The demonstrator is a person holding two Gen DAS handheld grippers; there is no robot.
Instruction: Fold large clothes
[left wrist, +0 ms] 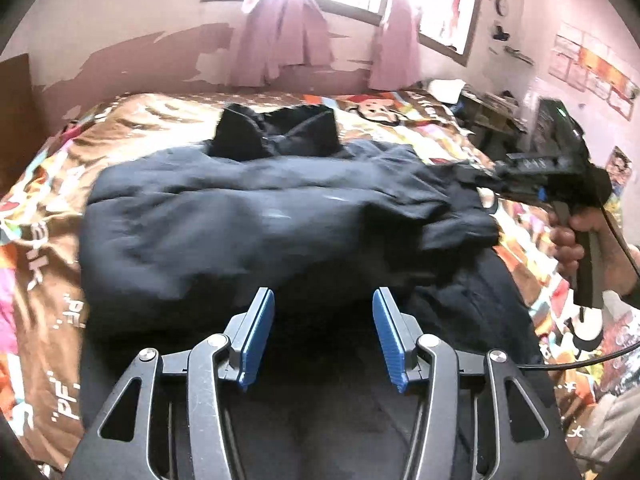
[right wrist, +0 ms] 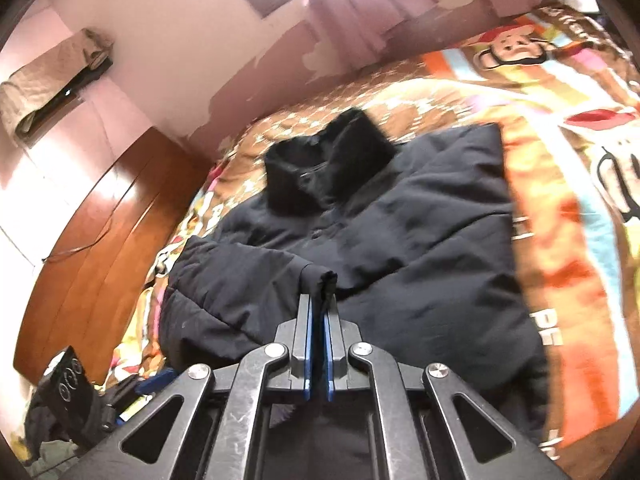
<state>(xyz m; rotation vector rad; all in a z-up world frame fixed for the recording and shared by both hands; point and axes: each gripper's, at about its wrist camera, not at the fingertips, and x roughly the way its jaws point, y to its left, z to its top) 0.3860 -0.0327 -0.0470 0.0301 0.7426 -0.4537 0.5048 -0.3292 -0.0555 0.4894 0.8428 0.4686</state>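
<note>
Jacket (right wrist: 400, 220) — dark navy, black fur collar (right wrist: 324, 160) at far end — lies flat on cartoon-print bedspread (right wrist: 560, 184). Right gripper (right wrist: 319, 304) clamped on sleeve cuff (right wrist: 326, 280). Left gripper (left wrist: 323, 332) jaws spread wide, empty, above near hem.

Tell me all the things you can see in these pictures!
jacket: one, dark navy with a black furry collar, lying spread on the bed
sleeve cuff: one, dark navy, pinched in the right gripper over the jacket's front
bedspread: one, brown and orange with cartoon monkeys, under the jacket
curtains: pink, by the bright window behind the bed
wardrobe: one, reddish brown wood, beside the bed
posters: several, colourful, on the pink wall
left gripper: one, black with blue pads, open above the jacket's near edge, holding nothing
right gripper: one, black with blue pads, shut on the sleeve cuff
right hand: one, holding the right gripper's handle
</note>
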